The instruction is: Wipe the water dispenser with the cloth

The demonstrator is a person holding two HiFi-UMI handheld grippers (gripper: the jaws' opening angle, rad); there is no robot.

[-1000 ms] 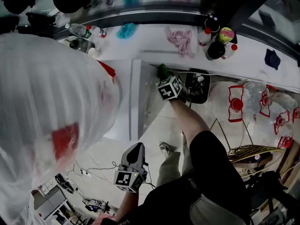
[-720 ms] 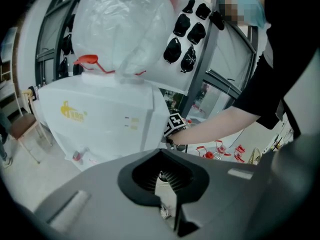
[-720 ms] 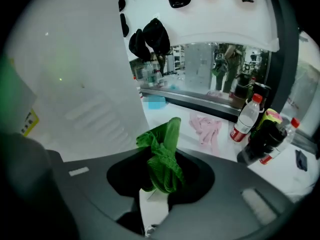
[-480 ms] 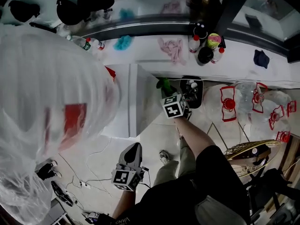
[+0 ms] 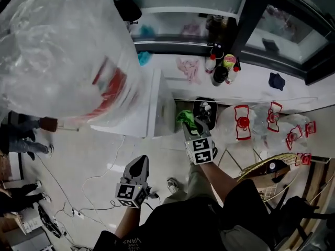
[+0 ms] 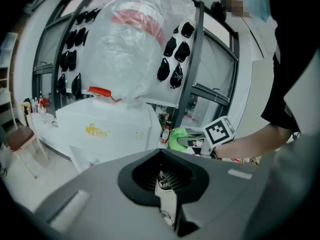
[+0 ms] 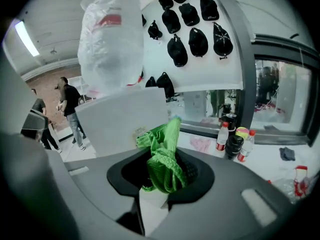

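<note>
The white water dispenser [image 5: 157, 106] stands on the floor, with a big plastic-wrapped bottle [image 5: 68, 51] on top. My right gripper [image 5: 191, 121] is shut on a bunched green cloth [image 5: 183, 117], held close to the dispenser's right side; I cannot tell whether they touch. In the right gripper view the cloth [image 7: 165, 159] sticks up from my right gripper [image 7: 159, 186] in front of the dispenser [image 7: 120, 119]. My left gripper [image 5: 140, 164] hangs low over the floor, shut and holding nothing. The left gripper view shows the dispenser [image 6: 110, 131] and the cloth [image 6: 177, 136].
A counter behind holds bottles [image 5: 220, 67], a pink cloth [image 5: 187, 67] and a dark blue cloth [image 5: 276, 80]. Empty water jugs [image 5: 246, 122] and a wire basket [image 5: 272, 169] lie to the right. Cables [image 5: 78, 208] run over the floor. People [image 5: 21, 135] stand at the left.
My right gripper has drawn back with the cloth from the dispenser's upper corner, down along its right side toward the person. The head view has swung, and the left gripper stays low.
</note>
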